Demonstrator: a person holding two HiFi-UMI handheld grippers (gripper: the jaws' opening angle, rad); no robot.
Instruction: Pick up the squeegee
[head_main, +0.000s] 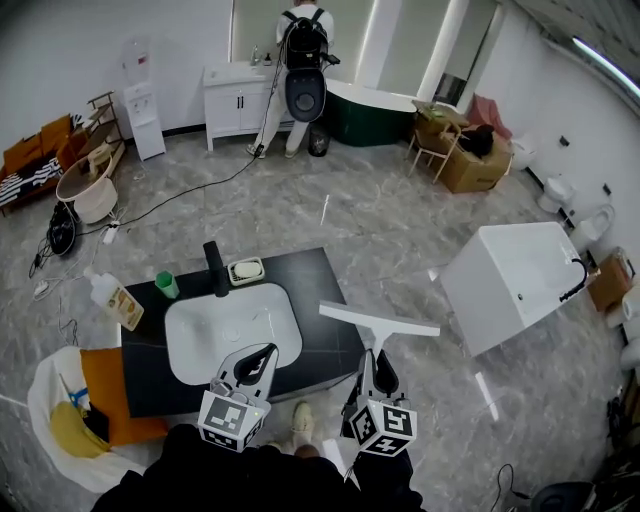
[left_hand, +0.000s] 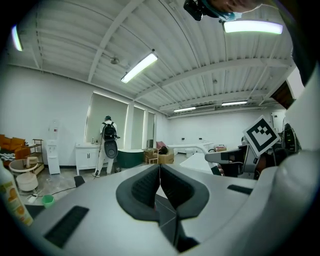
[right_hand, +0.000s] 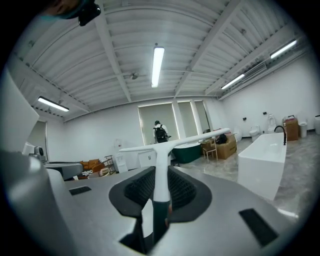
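Observation:
A white squeegee (head_main: 378, 322) with a long straight blade and a dark handle is held up in the air beside the black counter (head_main: 310, 275). My right gripper (head_main: 375, 372) is shut on its handle, and in the right gripper view the squeegee (right_hand: 161, 165) stands upright between the jaws with its blade across the top. My left gripper (head_main: 258, 366) hovers over the front edge of the white sink (head_main: 195, 340), level with the right one. Its jaws meet in the left gripper view (left_hand: 159, 186) with nothing between them.
On the counter stand a black faucet (head_main: 215, 268), a green cup (head_main: 166, 285), a soap dish (head_main: 245, 270) and a soap bottle (head_main: 114, 300). A white bathtub (head_main: 520, 280) sits to the right. A yellow-and-orange heap (head_main: 95, 400) lies at the left. A person with a backpack (head_main: 303, 60) stands far off.

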